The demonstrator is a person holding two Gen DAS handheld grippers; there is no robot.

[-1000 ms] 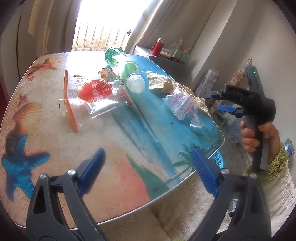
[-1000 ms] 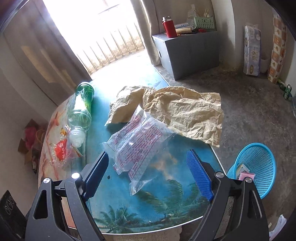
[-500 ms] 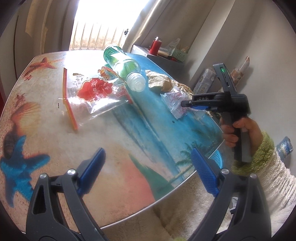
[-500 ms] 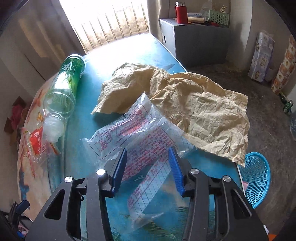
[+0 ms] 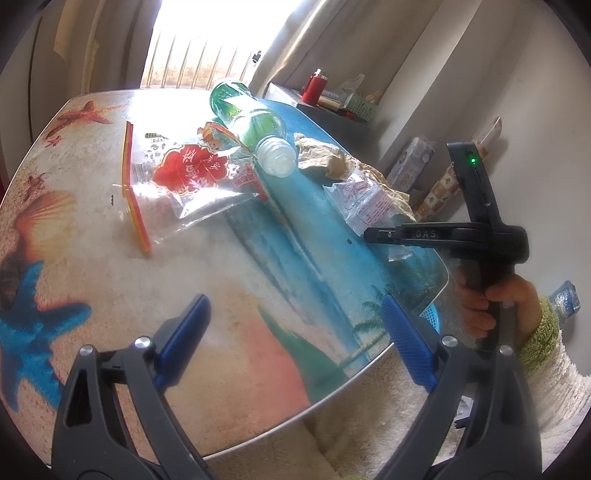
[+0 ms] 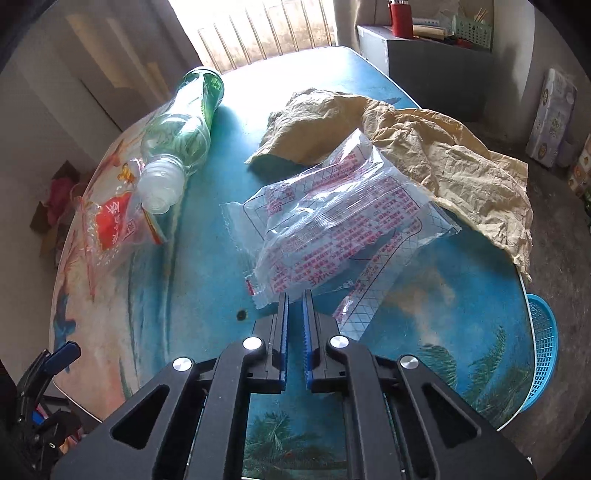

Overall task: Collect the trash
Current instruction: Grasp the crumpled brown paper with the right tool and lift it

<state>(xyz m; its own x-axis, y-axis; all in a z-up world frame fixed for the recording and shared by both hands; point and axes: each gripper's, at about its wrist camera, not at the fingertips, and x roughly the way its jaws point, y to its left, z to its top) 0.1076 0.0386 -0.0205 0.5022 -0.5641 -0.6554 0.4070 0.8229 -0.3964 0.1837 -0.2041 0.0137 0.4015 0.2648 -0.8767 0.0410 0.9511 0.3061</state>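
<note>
Trash is spread over a beach-print surface (image 6: pixel 207 280). A clear plastic wrapper (image 6: pixel 343 229) printed in red is seen lying near the right-hand edge of that surface, partly over a crumpled sheet of brown paper (image 6: pixel 461 166). The right hand-held gripper (image 6: pixel 293 295) is pointed steeply down at the wrapper's near edge; its jaws have just been closing and are now drawn almost together, with only a narrow slit left between the blue pads. The wrapper's near edge is met right at the tips, but whether plastic is actually pinched between them cannot be told from either view. In the left wrist view the same gripper (image 5: pixel 369 235) is shown from the side, carried by a hand (image 5: pixel 491 306) in a green-cuffed fleece sleeve (image 5: pixel 546 365).

The left hand-held gripper (image 5: pixel 295 317) is held released, its jaws spread wide over the near part of the surface with nothing between them.

An empty green-labelled plastic bottle (image 6: pixel 181 136) is laid on its side farther back, its open neck turned toward a clear bag with a red print (image 6: pixel 110 229), which it touches. A blue mesh basket (image 6: pixel 543 350) is seen on the floor, just below the surface's right edge. A grey cabinet (image 6: pixel 424 55) with a red flask (image 6: pixel 400 16) on it is placed against the far wall.
</note>
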